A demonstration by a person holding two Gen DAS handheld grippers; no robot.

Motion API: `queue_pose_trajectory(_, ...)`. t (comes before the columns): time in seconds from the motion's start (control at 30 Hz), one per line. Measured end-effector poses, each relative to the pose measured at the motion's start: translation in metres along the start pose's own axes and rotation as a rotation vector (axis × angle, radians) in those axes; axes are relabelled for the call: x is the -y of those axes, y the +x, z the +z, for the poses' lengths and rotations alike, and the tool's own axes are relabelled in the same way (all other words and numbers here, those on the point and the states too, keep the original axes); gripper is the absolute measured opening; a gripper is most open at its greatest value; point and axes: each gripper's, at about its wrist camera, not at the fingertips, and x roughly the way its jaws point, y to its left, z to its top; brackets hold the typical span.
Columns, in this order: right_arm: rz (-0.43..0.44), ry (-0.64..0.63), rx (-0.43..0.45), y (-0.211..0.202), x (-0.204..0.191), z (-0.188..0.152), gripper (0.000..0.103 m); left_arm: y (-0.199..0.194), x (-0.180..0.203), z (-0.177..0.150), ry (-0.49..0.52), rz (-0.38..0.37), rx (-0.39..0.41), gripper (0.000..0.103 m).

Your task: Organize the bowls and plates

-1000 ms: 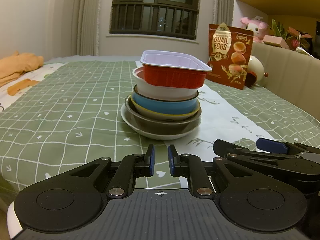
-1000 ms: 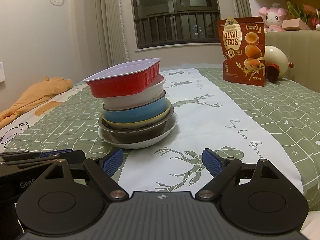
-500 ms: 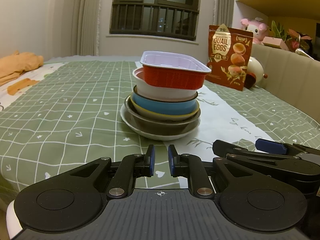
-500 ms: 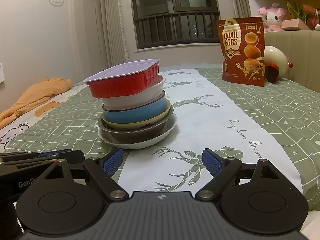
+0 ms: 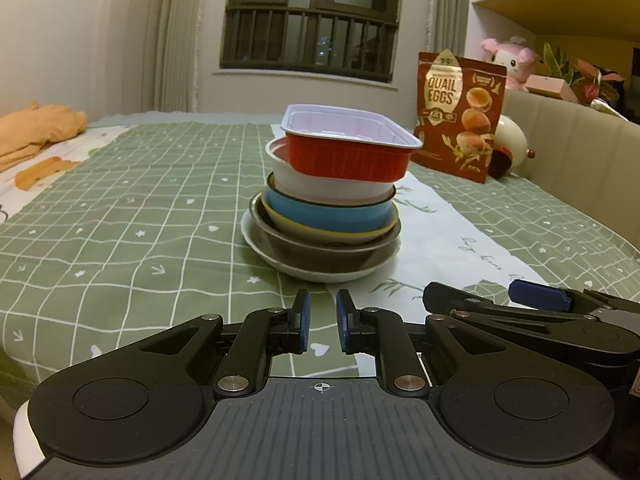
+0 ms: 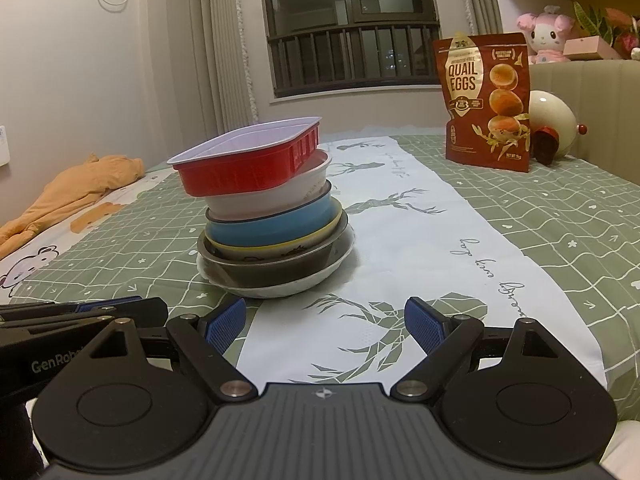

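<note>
I see my left gripper [image 5: 321, 326] pinched together, empty; right gripper [image 6: 325, 326] spread wide, empty; stack of bowls [image 5: 326, 200] ahead.

A dark window [image 5: 310, 20] with a barred railing is sitting in the pale back wall [image 6: 132, 60], a ceiling light reflecting in its glass. Pale curtains [image 5: 172, 36] are hanging at both sides of it. A green checked cover [image 5: 120, 208] is spreading over the bed, with a white runner [image 6: 420, 216] printed with deer lying along it. A beige padded headboard [image 5: 568, 148] is rising at the right, and a yellow-lit shelf recess [image 5: 560, 4] is showing above it.
</note>
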Motion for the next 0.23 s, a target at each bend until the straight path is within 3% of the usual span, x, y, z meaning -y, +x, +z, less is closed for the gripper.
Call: queue_pose_trajectory(0.23,0.009,0.014,-0.014,0.0053,0.0036,0.0002,0.087,0.0053,0.0012,0.001,0.009,-0.001,-0.006,0.017)
